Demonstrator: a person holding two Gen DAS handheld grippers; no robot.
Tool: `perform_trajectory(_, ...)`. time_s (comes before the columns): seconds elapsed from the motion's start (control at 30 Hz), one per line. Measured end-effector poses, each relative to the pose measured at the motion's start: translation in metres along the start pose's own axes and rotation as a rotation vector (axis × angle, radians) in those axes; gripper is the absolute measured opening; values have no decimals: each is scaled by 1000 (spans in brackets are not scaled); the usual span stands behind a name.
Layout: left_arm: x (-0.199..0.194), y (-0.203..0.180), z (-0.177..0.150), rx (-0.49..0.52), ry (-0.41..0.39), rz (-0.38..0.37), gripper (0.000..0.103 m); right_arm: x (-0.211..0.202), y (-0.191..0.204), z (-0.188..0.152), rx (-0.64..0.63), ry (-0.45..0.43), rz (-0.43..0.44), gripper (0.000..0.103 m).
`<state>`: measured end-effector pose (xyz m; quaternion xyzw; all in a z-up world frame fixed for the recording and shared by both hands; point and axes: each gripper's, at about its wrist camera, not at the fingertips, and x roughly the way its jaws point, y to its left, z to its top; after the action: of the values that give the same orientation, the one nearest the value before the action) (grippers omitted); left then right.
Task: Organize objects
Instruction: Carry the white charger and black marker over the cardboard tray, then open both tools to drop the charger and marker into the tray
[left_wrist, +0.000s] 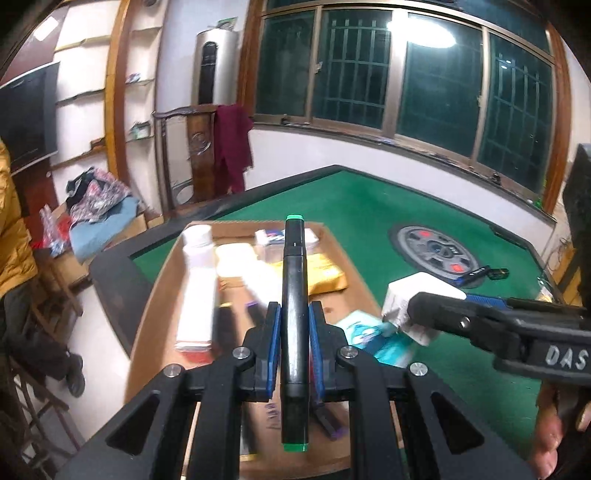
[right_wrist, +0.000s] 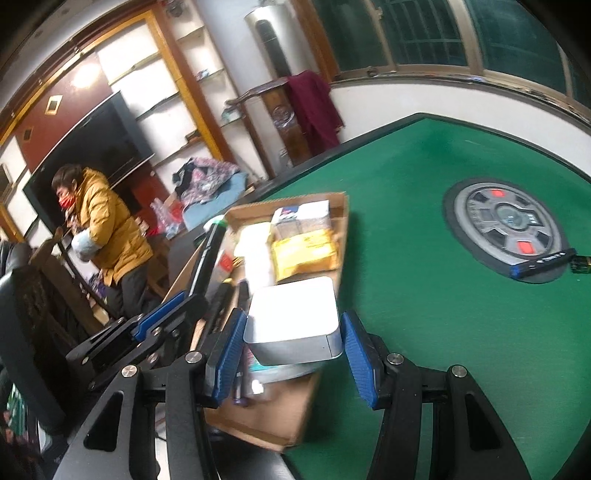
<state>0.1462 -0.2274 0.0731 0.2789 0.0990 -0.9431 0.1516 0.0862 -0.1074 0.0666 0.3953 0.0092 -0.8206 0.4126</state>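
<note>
While both hands carry loads above the cardboard tray (left_wrist: 162, 295) on the green bench (left_wrist: 369, 206), entry reads: left gripper (left_wrist: 295, 325), fingers narrow and clamped on a black green-capped marker (left_wrist: 293, 295), held lengthwise over the tray; right gripper (right_wrist: 293, 332), fingers half-spread, pinching a white box (right_wrist: 295, 317) at the tray's near edge. Risks, judged: marker may pivot or slide from its mid-barrel grip; smooth box may slip; crowded tray contents may be knocked. Legible writing: "DAS" on the right gripper body; package labels blurred, unreadable

Black left gripper (left_wrist: 294, 325), blue-padded fingers (left_wrist: 272, 332) (silver screws); right gripper (right_wrist: 293, 347) alike.
</note>
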Motion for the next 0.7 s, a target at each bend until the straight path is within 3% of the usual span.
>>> perform_trajectory(0.43, 15, 40, -14, -58, 61, 43, 15, 47, 29, -12, -93, 77, 16, 58)
perform_trajectory(0.7, 22, 56, -18, -92, 93, 52, 15, 66, 36, -11, -129, 79, 1, 58)
